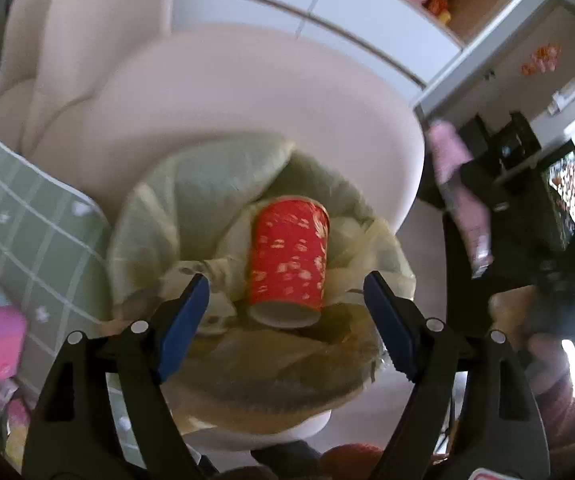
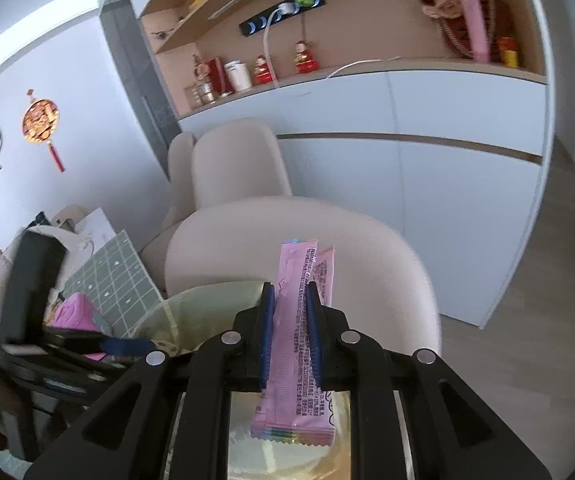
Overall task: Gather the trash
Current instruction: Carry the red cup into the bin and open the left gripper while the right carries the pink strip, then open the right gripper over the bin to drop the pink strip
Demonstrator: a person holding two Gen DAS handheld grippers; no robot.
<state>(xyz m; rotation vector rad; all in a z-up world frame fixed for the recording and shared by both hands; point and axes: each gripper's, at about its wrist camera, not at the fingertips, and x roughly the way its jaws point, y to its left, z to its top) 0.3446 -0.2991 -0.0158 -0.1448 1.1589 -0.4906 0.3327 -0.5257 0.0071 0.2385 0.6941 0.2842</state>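
Below the left gripper (image 1: 286, 286), a red paper cup (image 1: 287, 258) is lying inside the bin bag (image 1: 191, 204), its open mouth facing the camera. The gripper's blue fingers (image 1: 183, 320) are standing wide apart on either side of the cup without touching it, so nothing is being held there. The yellowish-green bag is lining a bin that is sitting just in front of a beige chair (image 1: 247, 92). To the left, a green checked cloth (image 1: 27, 216) is covering the surface.

Meanwhile the right gripper (image 2: 290, 332) is pinching pink sachet wrappers (image 2: 293, 340) between its nearly closed fingers, the wrappers standing upright and poking out above and below the pads. They are hanging over the bag's rim (image 2: 207, 296), seen in the right wrist view.
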